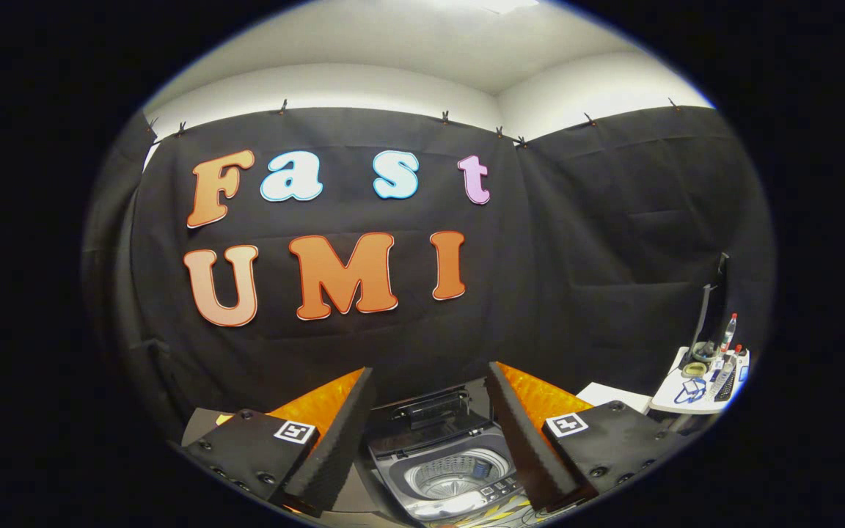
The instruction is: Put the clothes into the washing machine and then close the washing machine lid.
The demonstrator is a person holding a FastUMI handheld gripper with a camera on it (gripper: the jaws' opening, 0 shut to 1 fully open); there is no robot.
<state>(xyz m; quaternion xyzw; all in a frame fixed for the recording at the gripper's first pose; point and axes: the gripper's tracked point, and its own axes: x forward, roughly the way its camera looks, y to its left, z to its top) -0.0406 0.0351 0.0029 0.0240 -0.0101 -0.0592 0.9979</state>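
A small grey top-loading washing machine [446,462] stands below, seen between and beyond my two fingers. Its lid [433,407] is raised at the back, against the black cloth wall. The steel drum [452,477] lies open and looks empty from here. A control panel [499,490] runs along the machine's near right side. My gripper [430,392] is open, held above the machine, with nothing between its fingers. No clothes appear in this view.
To the right stands a white side table [701,385] with a bottle [729,330], cables and small items, and a dark upright panel [712,308] behind it. A white sheet [617,396] lies nearer the machine. Black cloth closes off the back and right.
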